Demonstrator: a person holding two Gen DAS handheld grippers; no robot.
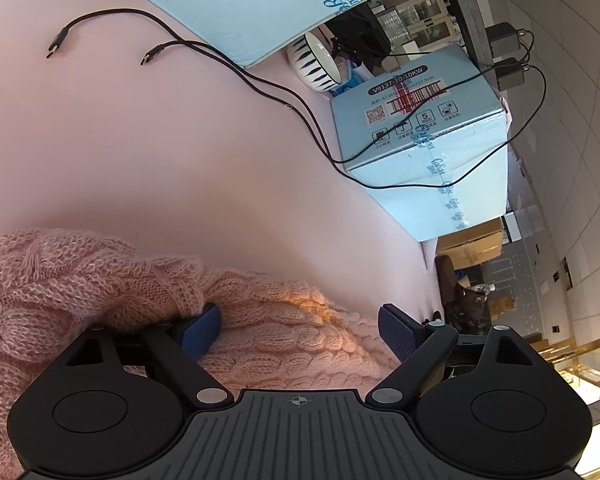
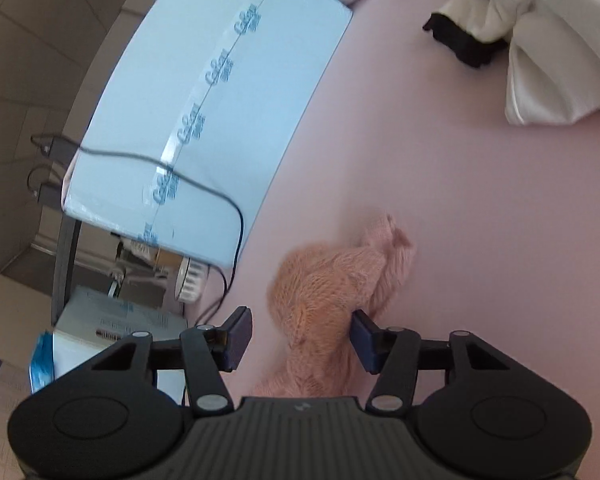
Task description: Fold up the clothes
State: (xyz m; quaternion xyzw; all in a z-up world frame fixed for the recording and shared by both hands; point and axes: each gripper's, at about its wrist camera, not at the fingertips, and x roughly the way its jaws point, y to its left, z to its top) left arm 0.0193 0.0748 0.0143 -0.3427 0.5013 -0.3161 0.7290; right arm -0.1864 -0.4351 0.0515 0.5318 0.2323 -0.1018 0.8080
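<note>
A pink cable-knit sweater [image 1: 80, 280] lies bunched on the pink table [image 1: 140, 140]. My left gripper [image 1: 300, 330] is open wide just above it; knit fabric lies between the blue pads and drapes over the left pad [image 1: 202, 330]. In the right wrist view a bunched part of the same sweater [image 2: 324, 280] lies between the open fingers of my right gripper [image 2: 300, 338], its fabric touching the right pad [image 2: 362, 338]. Neither gripper is closed on the cloth.
Two black USB cables [image 1: 236, 72] run across the table to a light blue cardboard box [image 1: 428, 120]; a striped bowl [image 1: 320, 60] sits behind it. Another long blue box [image 2: 212, 100] lies at left. A white and black garment pile [image 2: 540, 40] lies at far right.
</note>
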